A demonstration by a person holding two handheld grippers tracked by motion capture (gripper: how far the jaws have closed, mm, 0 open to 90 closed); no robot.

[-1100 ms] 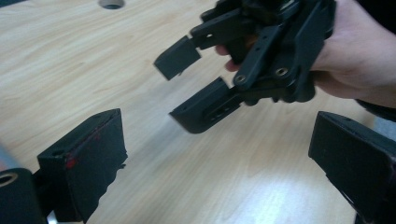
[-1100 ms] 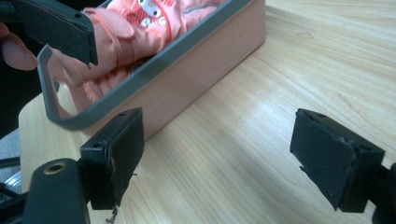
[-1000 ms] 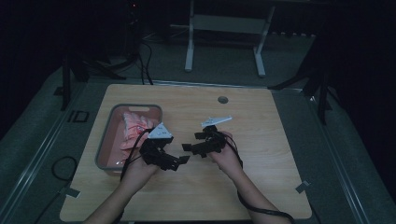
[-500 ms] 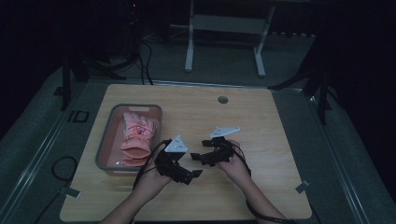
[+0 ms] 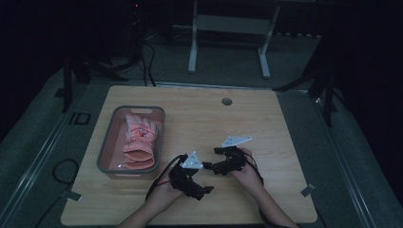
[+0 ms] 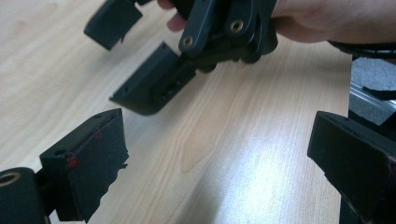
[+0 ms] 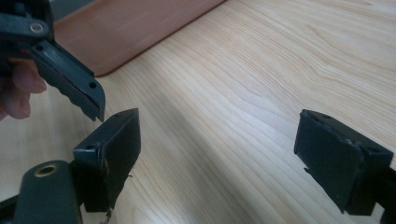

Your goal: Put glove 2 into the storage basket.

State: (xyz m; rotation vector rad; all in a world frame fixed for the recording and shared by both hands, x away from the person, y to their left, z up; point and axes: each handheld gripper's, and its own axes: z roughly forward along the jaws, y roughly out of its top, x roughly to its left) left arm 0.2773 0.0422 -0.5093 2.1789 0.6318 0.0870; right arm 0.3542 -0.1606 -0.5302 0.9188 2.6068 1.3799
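Pink gloves (image 5: 139, 140) now lie in the grey bin (image 5: 105, 147), released. Both the left claw (image 5: 202, 189) and right claw (image 5: 216, 159) have drawn back over the bare desk (image 5: 266, 118), jaws wide and empty, so the placing looks done.

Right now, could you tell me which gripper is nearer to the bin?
Left. The left gripper sits just off the bin's near right corner; the right gripper lies farther right.
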